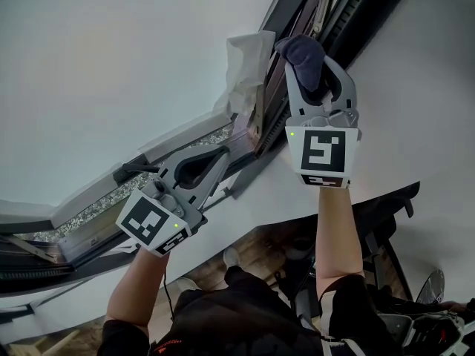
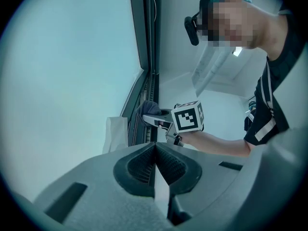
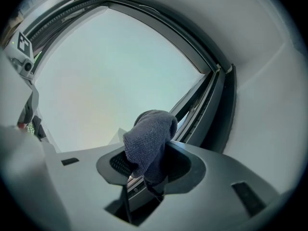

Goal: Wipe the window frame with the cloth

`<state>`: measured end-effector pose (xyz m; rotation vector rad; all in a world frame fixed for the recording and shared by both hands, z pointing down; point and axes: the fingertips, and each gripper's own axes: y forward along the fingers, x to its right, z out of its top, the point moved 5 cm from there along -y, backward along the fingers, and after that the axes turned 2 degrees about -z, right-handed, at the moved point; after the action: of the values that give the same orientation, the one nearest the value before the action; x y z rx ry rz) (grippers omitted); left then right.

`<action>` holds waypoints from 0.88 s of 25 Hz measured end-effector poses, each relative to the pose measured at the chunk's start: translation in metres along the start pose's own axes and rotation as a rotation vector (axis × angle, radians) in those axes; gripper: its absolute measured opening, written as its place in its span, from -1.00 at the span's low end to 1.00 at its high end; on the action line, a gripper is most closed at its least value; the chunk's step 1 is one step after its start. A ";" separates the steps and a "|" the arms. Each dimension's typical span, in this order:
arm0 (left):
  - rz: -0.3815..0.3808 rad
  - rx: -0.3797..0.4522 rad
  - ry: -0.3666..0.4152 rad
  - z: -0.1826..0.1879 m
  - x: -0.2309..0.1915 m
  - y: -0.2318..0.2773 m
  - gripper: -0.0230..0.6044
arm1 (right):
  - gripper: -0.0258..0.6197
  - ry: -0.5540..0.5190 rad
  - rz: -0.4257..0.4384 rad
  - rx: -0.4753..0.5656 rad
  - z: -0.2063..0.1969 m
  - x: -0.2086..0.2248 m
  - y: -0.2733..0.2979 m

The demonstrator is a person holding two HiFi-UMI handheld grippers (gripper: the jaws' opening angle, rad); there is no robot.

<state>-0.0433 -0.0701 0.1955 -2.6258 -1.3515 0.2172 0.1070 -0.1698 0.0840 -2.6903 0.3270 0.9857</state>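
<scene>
Cloth (image 1: 300, 50) bunched into a dark wad, and the right claw (image 1: 306, 69) has it pinched tight at the root. The jaws are closed down on the fabric so the loose end bulges past the tips, which gives a soft nose to push with and no hard plastic on the paintwork. The wad sits right against the dark frame (image 1: 349, 10), up at the rail beside the glass (image 1: 111, 65), with the arm stretched out to reach it. A wiping stroke along that channel looks like the step in hand. Left claw (image 1: 223, 153) is further down the same frame, jaws pressed together with nothing between them. It lies near the rail, by my reading to brace, or simply to be out of the way. Crumpled white wrap (image 1: 245, 58) clings to the frame edge just beside the cloth. One to watch: the cloth could snag it on a downward pass.
</scene>
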 end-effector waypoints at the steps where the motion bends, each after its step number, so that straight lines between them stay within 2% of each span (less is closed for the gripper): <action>1: 0.000 -0.001 0.000 -0.001 0.000 0.000 -0.86 | -0.44 0.001 0.001 -0.002 -0.002 -0.001 0.000; 22: 0.015 -0.045 -0.033 -0.027 0.007 -0.010 -0.86 | -0.44 0.025 0.038 -0.067 -0.042 -0.036 -0.009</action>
<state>-0.0416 -0.0606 0.2234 -2.6822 -1.3625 0.2352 0.1080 -0.1698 0.1399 -2.7682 0.3571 0.9916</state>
